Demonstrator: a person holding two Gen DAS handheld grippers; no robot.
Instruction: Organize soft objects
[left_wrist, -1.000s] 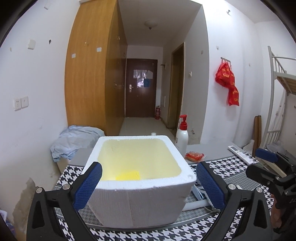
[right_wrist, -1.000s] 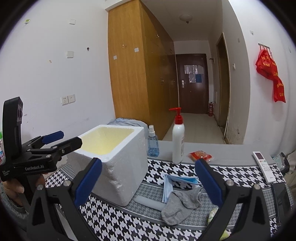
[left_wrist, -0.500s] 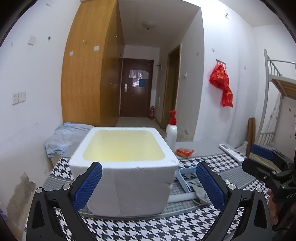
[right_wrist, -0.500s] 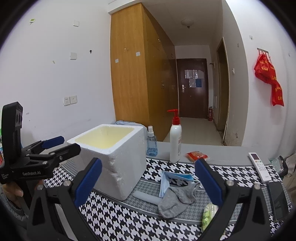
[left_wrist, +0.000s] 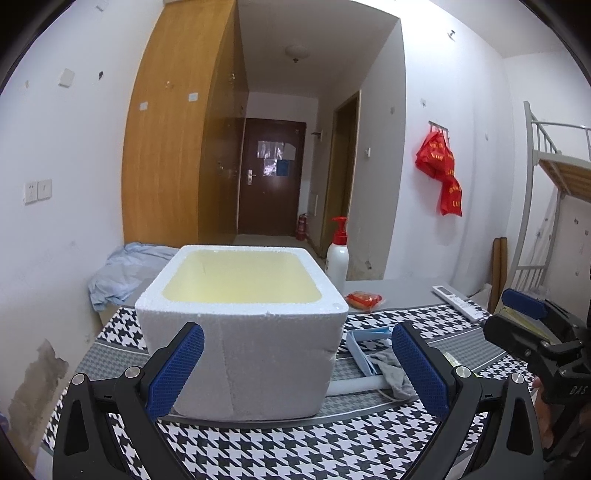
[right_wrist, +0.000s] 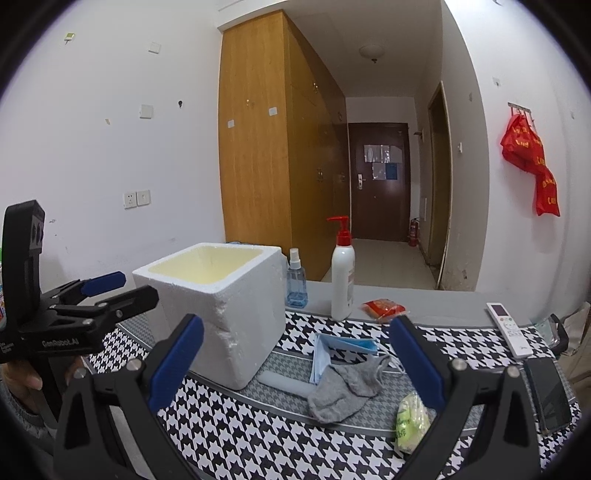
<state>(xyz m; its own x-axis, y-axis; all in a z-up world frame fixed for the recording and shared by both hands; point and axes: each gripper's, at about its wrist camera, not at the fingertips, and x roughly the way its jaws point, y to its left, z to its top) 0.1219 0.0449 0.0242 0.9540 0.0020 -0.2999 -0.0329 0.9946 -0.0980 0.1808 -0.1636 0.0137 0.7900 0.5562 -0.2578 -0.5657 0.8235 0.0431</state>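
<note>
Two soft items are lying loose on the table: a grey sock (right_wrist: 345, 387) near its middle, just right of the foam box (right_wrist: 225, 306), and a blue face mask (right_wrist: 341, 350) touching the sock's far side. A yellow-green packet (right_wrist: 410, 424) is sitting nearer the front edge; what it is cannot be told. The box is standing open toward the left edge, and neither view is showing anything inside it, so by the look of things the sorting is hardly begun, with sock and mask both left to put away.

Left gripper (left_wrist: 295, 369) is hovering before the box, jaws wide, holding nothing. Right gripper (right_wrist: 295, 369) is hovering above the sock, jaws wide, holding nothing.

Right view only: a spray bottle (right_wrist: 296, 280) behind the box, the packet, a phone (right_wrist: 546, 395) at the right edge. Left view only: a blue cloth (left_wrist: 122, 273) heaped beyond the far left corner. Both views: pump bottle (right_wrist: 342, 273), red packet (right_wrist: 384, 308), remote (right_wrist: 509, 332).
</note>
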